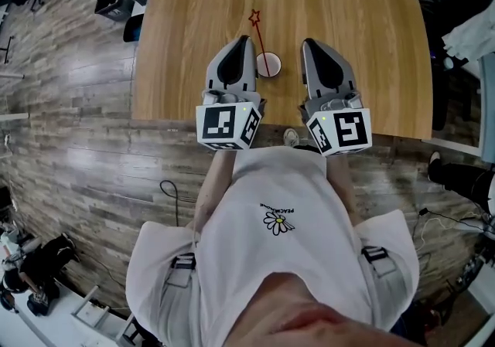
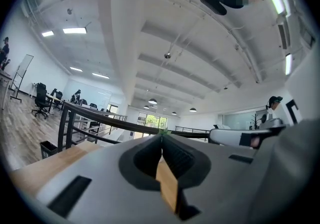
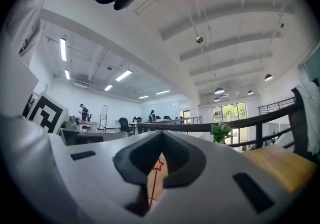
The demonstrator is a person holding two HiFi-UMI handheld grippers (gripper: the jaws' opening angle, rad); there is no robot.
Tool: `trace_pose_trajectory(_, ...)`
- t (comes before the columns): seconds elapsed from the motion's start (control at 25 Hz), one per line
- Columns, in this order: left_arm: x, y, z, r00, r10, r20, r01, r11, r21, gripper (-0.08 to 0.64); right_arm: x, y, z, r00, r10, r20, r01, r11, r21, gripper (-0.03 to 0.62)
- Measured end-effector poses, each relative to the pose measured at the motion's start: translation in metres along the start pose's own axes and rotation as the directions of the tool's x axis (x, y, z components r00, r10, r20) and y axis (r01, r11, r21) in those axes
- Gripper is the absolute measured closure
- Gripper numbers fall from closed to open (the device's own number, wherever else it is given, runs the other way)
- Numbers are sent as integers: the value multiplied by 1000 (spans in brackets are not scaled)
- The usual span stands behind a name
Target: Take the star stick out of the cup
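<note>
Either side of the cup point(image 1: 268, 65), my left gripper point(image 1: 244, 42) and right gripper point(image 1: 310, 44) sit with jaws together, empty, star stick point(image 1: 257, 35) leaning in the cup; pre-grasp step, next needs one gripper opened around the stick.

1. A wooden table point(image 1: 348, 21) stands on a grey plank floor point(image 1: 69, 144).
2. A black crate point(image 1: 114, 4) sits on the floor near the table's far left corner.
3. A thin black cable point(image 1: 165, 183) lies on the floor.
4. A black railing point(image 2: 90, 115) runs beyond the table.
5. A green plant point(image 3: 220, 132) shows near the railing.
6. Far back stand office chairs point(image 2: 41, 99) and a whiteboard point(image 2: 22, 71).
7. Long lamps point(image 2: 75, 30) shine on the white ceiling.
</note>
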State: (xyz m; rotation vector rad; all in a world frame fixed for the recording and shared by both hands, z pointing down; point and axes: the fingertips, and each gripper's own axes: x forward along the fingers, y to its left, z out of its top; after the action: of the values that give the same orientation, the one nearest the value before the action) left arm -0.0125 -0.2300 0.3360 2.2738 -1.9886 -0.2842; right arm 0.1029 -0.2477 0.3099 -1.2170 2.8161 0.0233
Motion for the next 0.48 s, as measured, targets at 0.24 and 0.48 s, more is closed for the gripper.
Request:
trace_pose_trajectory(0.24, 15, 7, -26, 993, -68, -96, 64, 997, -48, 461, -2, -1, -4, 999, -35, -18, 35, 999, -3, 586)
trace_pose_trajectory(0.48, 31, 16, -72, 971, -101, -219, 80, 992, -100, 377, -9, -14, -7, 995, -96, -36, 96, 995, -8, 586)
